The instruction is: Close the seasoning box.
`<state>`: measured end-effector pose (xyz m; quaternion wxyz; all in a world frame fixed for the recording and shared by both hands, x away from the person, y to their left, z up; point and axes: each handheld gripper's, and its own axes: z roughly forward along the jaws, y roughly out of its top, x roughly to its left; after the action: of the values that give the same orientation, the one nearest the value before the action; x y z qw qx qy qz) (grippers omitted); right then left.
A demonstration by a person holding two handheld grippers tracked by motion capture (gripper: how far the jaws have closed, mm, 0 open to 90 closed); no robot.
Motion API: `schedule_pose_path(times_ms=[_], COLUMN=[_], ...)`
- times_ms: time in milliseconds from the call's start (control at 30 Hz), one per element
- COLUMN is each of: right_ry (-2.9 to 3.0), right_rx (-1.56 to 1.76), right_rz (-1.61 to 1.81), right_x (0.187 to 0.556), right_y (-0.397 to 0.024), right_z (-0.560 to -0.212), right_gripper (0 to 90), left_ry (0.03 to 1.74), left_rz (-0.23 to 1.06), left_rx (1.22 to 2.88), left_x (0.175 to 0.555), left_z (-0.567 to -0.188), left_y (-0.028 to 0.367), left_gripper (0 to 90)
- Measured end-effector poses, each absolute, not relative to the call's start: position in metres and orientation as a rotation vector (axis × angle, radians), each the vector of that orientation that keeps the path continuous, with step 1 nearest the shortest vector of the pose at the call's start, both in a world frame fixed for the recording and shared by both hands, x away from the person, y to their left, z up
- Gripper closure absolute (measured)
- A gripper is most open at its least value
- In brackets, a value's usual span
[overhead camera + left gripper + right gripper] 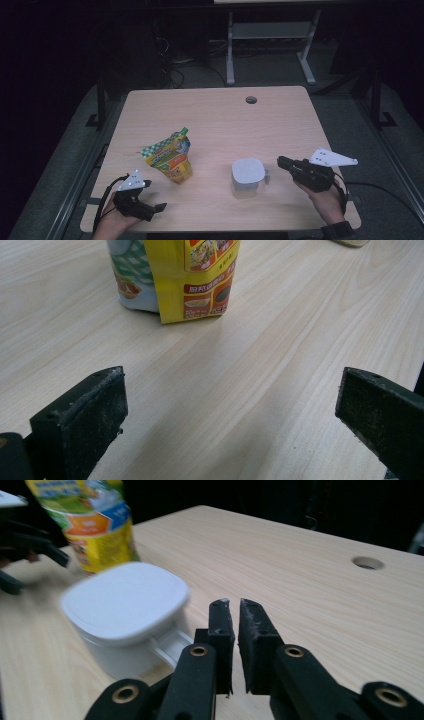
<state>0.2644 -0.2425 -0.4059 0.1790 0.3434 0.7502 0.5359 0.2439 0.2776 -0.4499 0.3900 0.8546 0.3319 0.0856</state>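
Note:
A yellow and green spouted food pouch [171,157] [195,275] [90,520] stands on the light wooden table [215,115], left of centre. To its right sits a white lidded cup [247,176] [125,610], its side handle [170,645] turned toward the right. My left gripper [150,212] [232,390] rests near the front left edge. Its jaws are spread wide over bare wood, a short way from the pouch. My right gripper [281,162] [234,605] hovers just right of the cup by the handle. Only a narrow slit parts its jaws, and nothing is between them.
A round cable hole [251,99] [367,562] sits near the table's far edge. Behind the table stand the white legs of another desk [270,45], with cables on the dark floor. The table's far half is bare wood.

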Motion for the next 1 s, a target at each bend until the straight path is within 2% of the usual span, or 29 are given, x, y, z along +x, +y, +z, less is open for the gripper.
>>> schedule_pose_path(times_ms=[333, 633, 833, 1000], right_ry=[2.127, 2.214, 2.245, 2.248], right_rx=[1.043, 1.125, 1.132, 1.141], right_rz=[1.387, 1.291, 1.25, 1.23], right_x=[0.269, 0.277, 0.28, 0.281], right_y=[-0.258, -0.261, -0.26, -0.26], right_z=[-0.429, -0.451, -0.458, -0.461], right_gripper=[66.0, 39.4, 25.1, 20.9], left_ry=[0.832, 0.836, 0.835, 0.845], left_rz=[0.215, 0.217, 0.229, 0.237], left_rx=[2.18, 2.168, 2.17, 2.163], left_x=[0.244, 0.245, 0.246, 0.247], left_z=[-0.451, -0.451, -0.452, -0.453], left_y=[0.276, 0.276, 0.278, 0.28], left_gripper=[0.0, 0.0, 0.0, 0.0])
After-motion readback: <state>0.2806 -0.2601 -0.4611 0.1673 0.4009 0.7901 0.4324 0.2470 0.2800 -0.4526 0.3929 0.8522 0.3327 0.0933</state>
